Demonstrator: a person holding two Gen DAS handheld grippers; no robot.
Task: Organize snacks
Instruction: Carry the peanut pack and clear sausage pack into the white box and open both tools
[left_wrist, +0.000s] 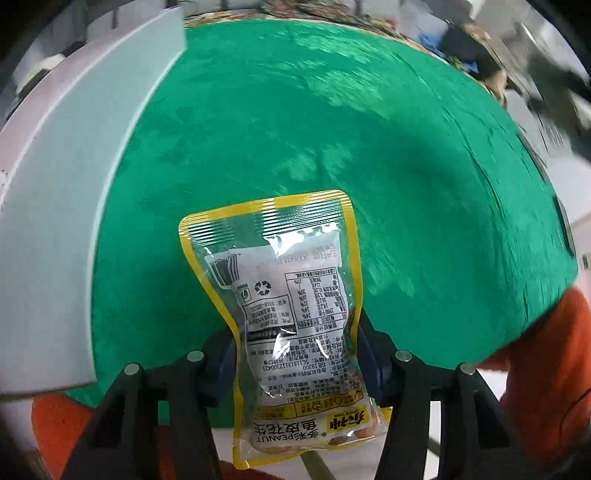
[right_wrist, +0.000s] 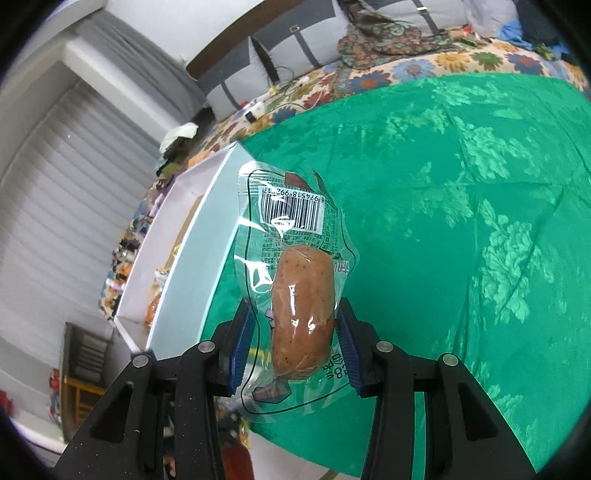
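Left wrist: your left hand-held gripper (left_wrist: 295, 354) clamps the peanut pouch (left_wrist: 291, 321) mid-body above the green cloth (left_wrist: 369, 147), box (left_wrist: 55, 221) at nine o'clock — light, slick, crinkly. Right hand-held gripper (right_wrist: 293, 347) grasps the sausage pack (right_wrist: 295, 288) — soft.

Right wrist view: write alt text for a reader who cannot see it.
The right claw grips a clear packet holding a brown sausage, barcode end pointing away. Below lies a green patterned cloth, with a white box to the left.
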